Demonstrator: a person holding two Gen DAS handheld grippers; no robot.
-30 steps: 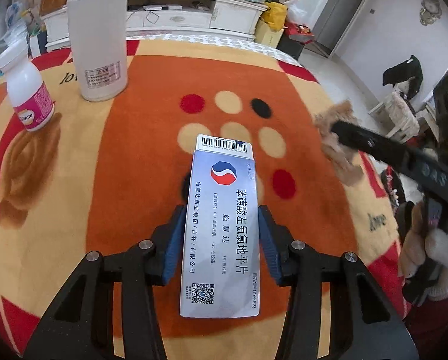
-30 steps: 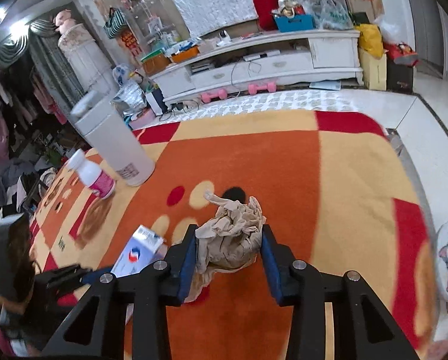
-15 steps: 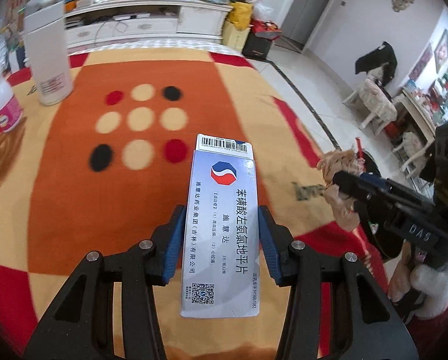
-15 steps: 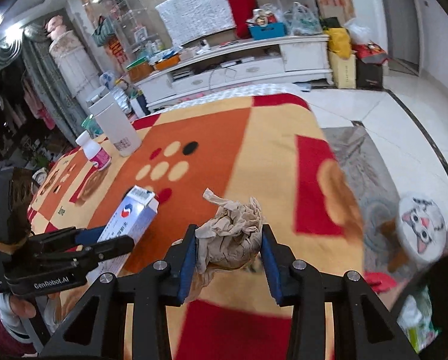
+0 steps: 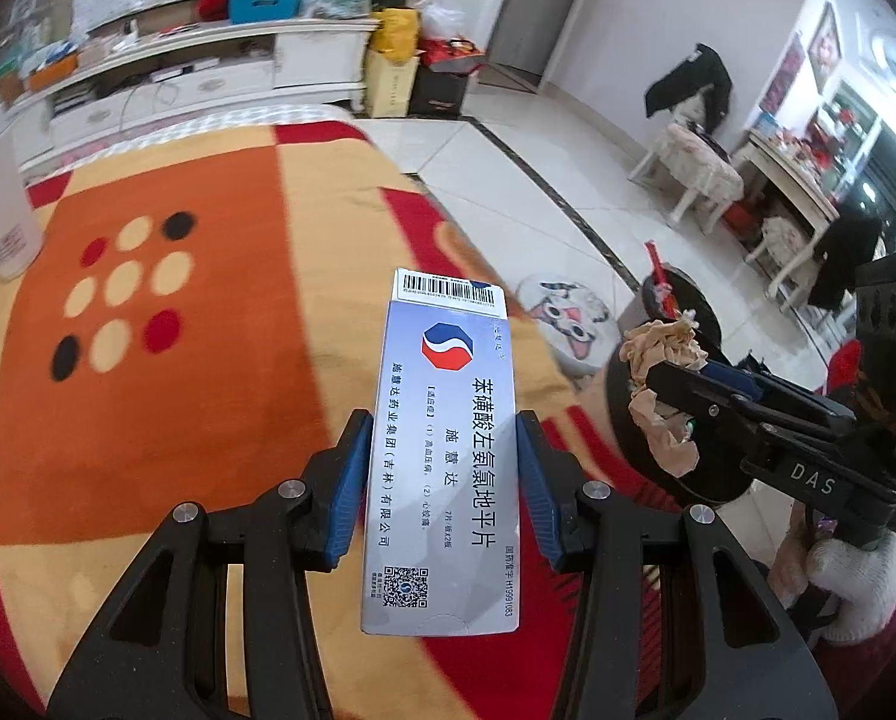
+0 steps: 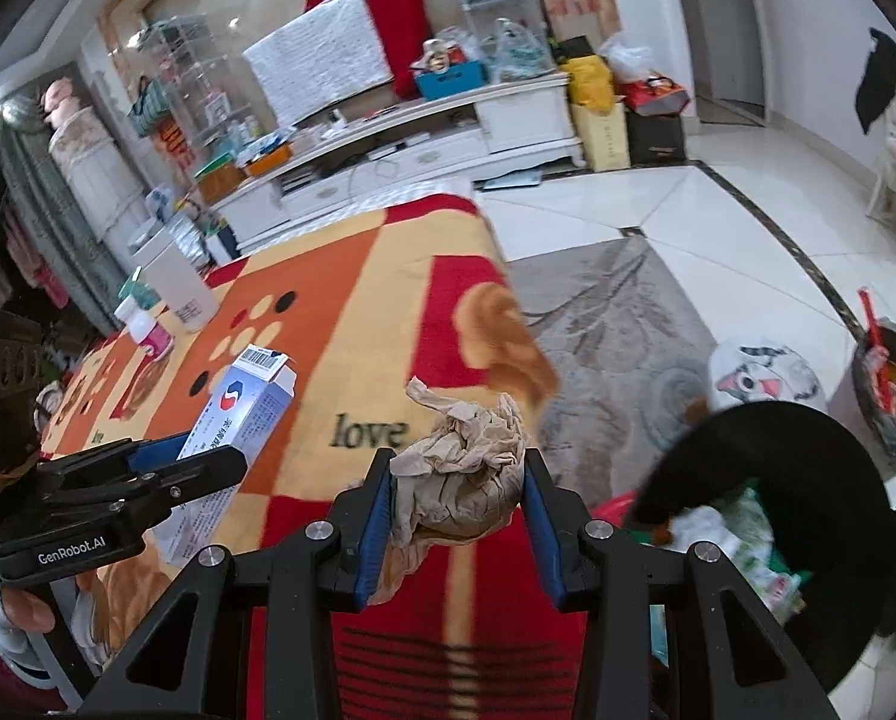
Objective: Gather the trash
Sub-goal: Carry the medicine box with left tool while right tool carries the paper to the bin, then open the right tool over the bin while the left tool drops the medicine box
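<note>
Low in the centre of the left wrist view, the left gripper (image 5: 442, 480) is clamping a pale blue medicine box (image 5: 442, 456) by its long sides, blue pads pressing it, barcode end pointing up the frame over the orange, red and cream blanket (image 5: 178, 390). At the right edge of that same frame the right gripper (image 5: 664, 396) is coming in sideways, pinching a crumpled brown paper wad (image 5: 658, 384), with a white-gloved hand (image 5: 850, 576) gripping its handle at lower right. Behind the wad a dark round bin (image 5: 676, 312) is showing, with something red sticking up from it.

Switching to the right wrist view, the right gripper (image 6: 457, 480) is squeezing that paper wad (image 6: 460, 480) dead centre, pads pressed into both sides. Here the left gripper (image 6: 220, 462) is appearing at the left edge, the medicine box (image 6: 238, 414) angling up from it. This view is also giving us what the other cannot: a black bin bag (image 6: 778, 480) filling the lower right, pale rubbish inside, and the dark bin (image 6: 892, 396) at the far right edge. A cat-face stool (image 6: 760, 378) is sitting on the grey rug (image 6: 616, 324) between blanket and bin. Up in the left, a white canister (image 6: 178, 288) and a small pink-labelled bottle (image 6: 148, 330) are standing on the blanket; the bottle's label is possibly too blurred to read.
</note>
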